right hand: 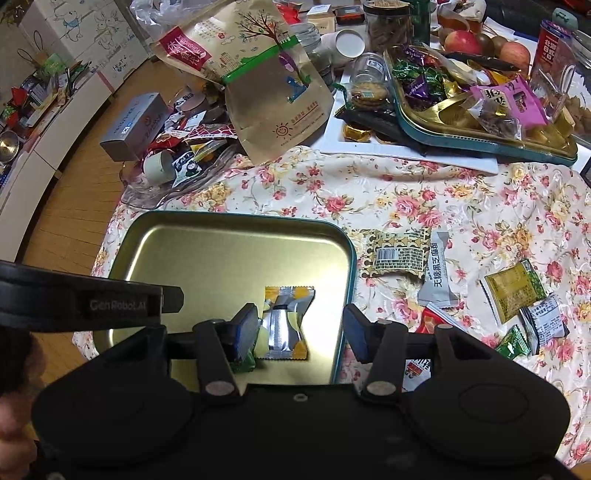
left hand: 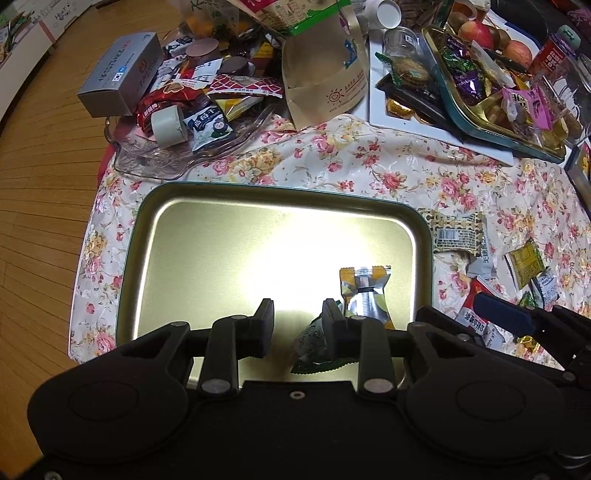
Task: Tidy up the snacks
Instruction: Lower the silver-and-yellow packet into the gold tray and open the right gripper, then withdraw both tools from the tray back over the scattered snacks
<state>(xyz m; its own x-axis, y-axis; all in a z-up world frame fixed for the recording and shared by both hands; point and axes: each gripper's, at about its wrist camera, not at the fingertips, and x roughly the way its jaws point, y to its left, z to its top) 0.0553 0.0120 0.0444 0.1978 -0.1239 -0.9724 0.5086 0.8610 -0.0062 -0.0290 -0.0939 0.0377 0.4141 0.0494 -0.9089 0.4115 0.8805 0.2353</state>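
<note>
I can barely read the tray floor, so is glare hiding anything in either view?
Left wrist view: strong white glare washes out the tray centre; the yellow packet stays readable. Right wrist view: the tray shows no glare, only fisheye bending at the edges.

Room inventory. Floor (left hand: 40, 173): wood boards, warm brown, running along the left of both views. Table: covered by a cream cloth (right hand: 424, 192) printed with pink and yellow roses, its edge hanging over the floor. Cabinets (right hand: 55, 144): low, white, standing along the far left wall, tops heaped with clutter. Boxes (right hand: 85, 29): white, bearing line drawings of animals, stood behind the cabinets. Light: a bright overhead source, indoor and yellowish.
</note>
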